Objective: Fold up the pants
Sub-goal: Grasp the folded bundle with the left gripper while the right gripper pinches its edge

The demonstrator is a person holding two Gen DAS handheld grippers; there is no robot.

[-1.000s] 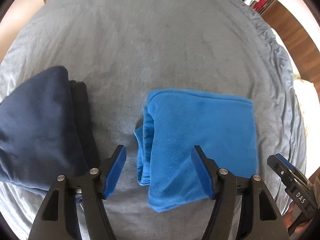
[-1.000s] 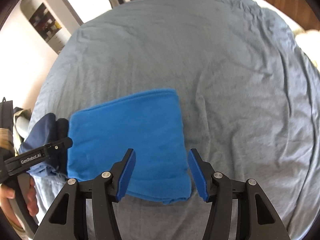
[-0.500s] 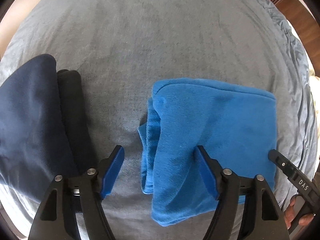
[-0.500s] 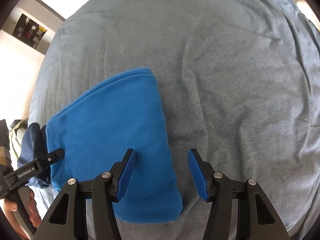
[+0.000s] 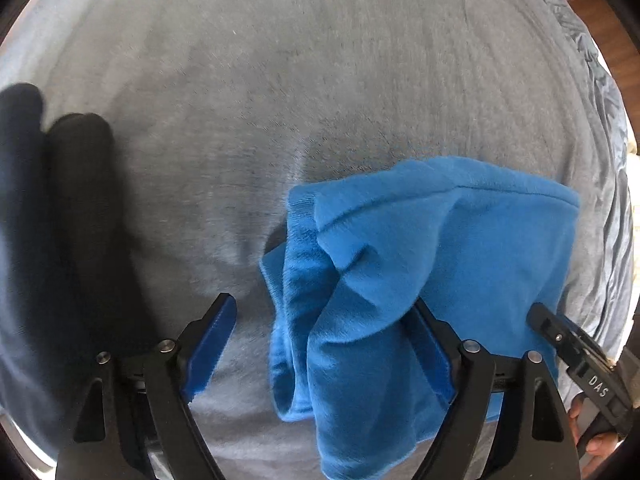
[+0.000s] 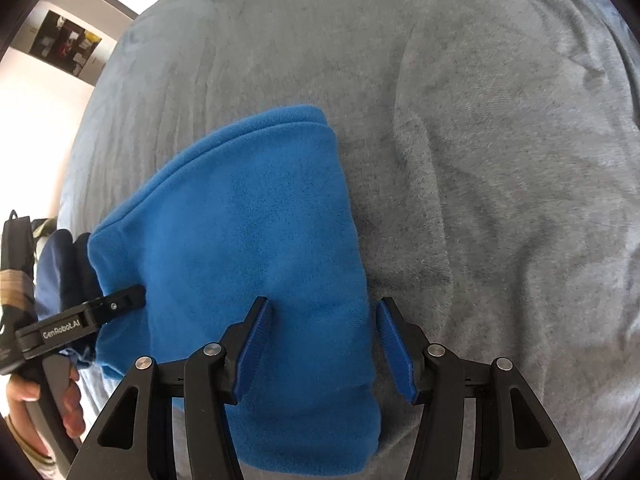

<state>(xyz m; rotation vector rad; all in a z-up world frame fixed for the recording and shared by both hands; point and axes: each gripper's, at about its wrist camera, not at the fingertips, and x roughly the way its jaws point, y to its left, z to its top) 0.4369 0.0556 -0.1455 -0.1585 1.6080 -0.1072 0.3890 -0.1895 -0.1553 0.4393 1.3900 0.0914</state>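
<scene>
Bright blue fleece pants (image 5: 460, 248) lie folded on the grey bed cover (image 5: 300, 80). My left gripper (image 5: 322, 304) points straight down over their layered left edge. Its jaws are opening; bunched cloth sits between them and bulges over the right finger (image 5: 430, 340), while the left finger (image 5: 212, 340) is clear of the cloth. My right gripper (image 6: 323, 304) stands open astride the right edge of the pants (image 6: 248, 232), one finger over the cloth and one over the cover. Each gripper shows at the edge of the other's view.
Dark navy and black folded garments (image 5: 52, 240) lie left of the pants, also visible as dark garments (image 6: 64, 264) in the right wrist view. A person's hand (image 6: 24, 396) holds the left gripper's handle. Wooden floor (image 5: 624, 52) lies beyond the bed's right edge.
Both grippers have come down close to the pants. The left jaws have spread wider, and the cloth at the left edge has bunched up against the right finger.
</scene>
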